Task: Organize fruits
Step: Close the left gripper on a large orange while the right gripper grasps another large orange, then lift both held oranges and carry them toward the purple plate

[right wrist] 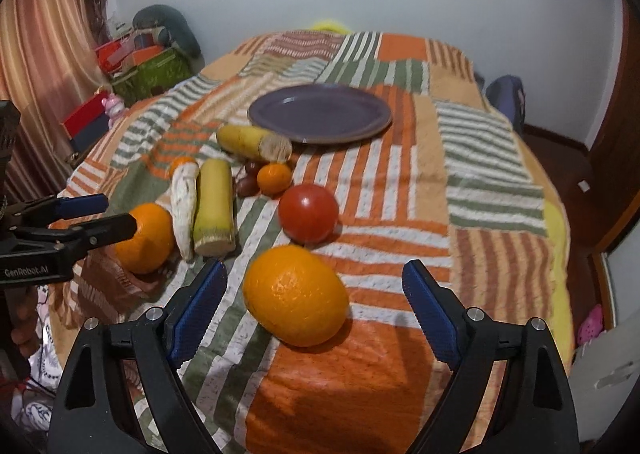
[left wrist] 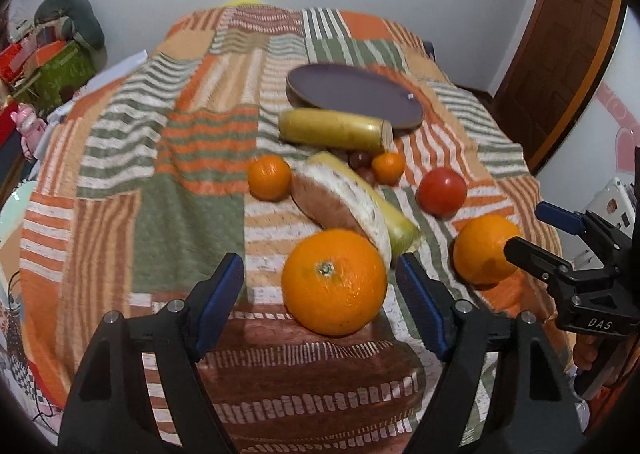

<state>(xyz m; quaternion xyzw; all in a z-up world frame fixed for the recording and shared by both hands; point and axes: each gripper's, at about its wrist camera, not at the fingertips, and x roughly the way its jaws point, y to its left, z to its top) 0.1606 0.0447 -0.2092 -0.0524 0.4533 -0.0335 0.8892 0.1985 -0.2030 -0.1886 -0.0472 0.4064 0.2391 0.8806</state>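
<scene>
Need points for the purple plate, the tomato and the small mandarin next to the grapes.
purple plate (right wrist: 320, 112): right wrist view, bare centre of the dish.
tomato (right wrist: 308, 212): right wrist view, middle of its red skin.
small mandarin (right wrist: 274, 178): right wrist view, centre of its peel.

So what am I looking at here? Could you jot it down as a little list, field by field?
surface: striped patchwork blanket
plate: purple plate, nothing on it
large oranges: two; one in front of the left gripper, one in front of the right gripper
other items: red tomato, two small mandarins, yellow cut pieces, dark grapes
left gripper: open, not touching its orange
right gripper: open, not touching its orange
fruit on plate: none yet
</scene>
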